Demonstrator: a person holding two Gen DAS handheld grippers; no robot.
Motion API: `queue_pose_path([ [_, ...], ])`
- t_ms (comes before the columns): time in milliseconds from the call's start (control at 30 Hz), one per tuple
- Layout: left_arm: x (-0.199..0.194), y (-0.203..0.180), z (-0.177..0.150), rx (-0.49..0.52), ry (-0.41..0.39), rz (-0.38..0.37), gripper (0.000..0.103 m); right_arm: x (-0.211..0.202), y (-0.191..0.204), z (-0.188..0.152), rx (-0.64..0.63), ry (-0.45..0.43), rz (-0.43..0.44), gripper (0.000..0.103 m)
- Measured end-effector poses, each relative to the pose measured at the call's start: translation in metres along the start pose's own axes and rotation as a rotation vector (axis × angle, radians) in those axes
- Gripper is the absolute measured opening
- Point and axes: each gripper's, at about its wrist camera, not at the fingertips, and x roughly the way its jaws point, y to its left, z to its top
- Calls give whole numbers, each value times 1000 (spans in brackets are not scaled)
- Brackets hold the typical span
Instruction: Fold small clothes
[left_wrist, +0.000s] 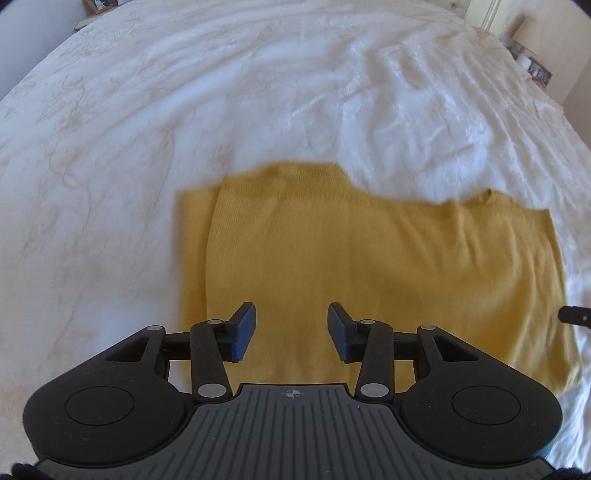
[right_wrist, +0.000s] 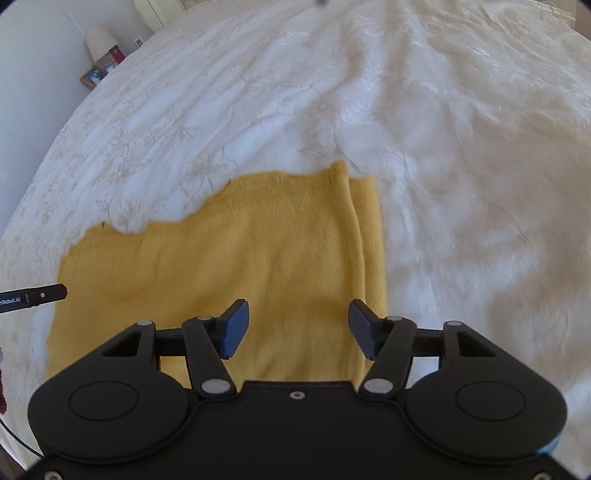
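Observation:
A mustard-yellow knit garment (left_wrist: 369, 258) lies flat on the white bedspread (left_wrist: 184, 110), with one side folded over as a band along its left edge in the left wrist view. My left gripper (left_wrist: 291, 325) hangs over the near part of the garment, jaws apart, nothing between them. In the right wrist view the same yellow garment (right_wrist: 240, 266) shows a folded band along its right edge. My right gripper (right_wrist: 298, 325) stands open above its near right part, empty. A tip of the other gripper (right_wrist: 44, 293) pokes in at the left.
The white embroidered bedspread (right_wrist: 443, 147) spreads wide beyond the garment, rumpled in places. A bedside shelf with a lamp (right_wrist: 99, 40) and a framed picture (right_wrist: 93, 76) stands at the far left in the right wrist view. Small items (left_wrist: 532, 62) sit at the far right of the left wrist view.

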Motion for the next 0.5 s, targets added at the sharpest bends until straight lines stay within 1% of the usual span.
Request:
queue_pose_path([
  [67, 2, 7, -29, 4, 76, 21, 42, -1, -8, -20, -5, 59, -41, 64],
  [133, 2, 14, -52, 13, 117, 37, 43, -2, -21, -39, 14, 113, -76, 64],
  [167, 1, 18, -64, 21, 128, 55, 45, -5, -26, -45, 28, 120, -86, 64],
  [200, 0, 22, -71, 19, 143, 69, 50, -8, -30, -49, 41, 120, -91, 65],
  [233, -1, 26, -75, 7, 151, 68, 51, -13, -33, -53, 60, 117, -96, 65],
  [333, -8, 35, -76, -38, 142, 68, 51, -27, -35, -54, 94, 83, -84, 65],
  [433, -16, 37, -71, -36, 107, 80, 51, -36, -30, -55, 94, 38, -24, 64],
  [467, -19, 36, -70, -36, 87, 72, 51, -38, -27, -55, 82, 31, 2, 64],
  [500, -21, 36, -69, -36, 73, 57, 51, -40, -24, -56, 67, 27, 26, 58],
])
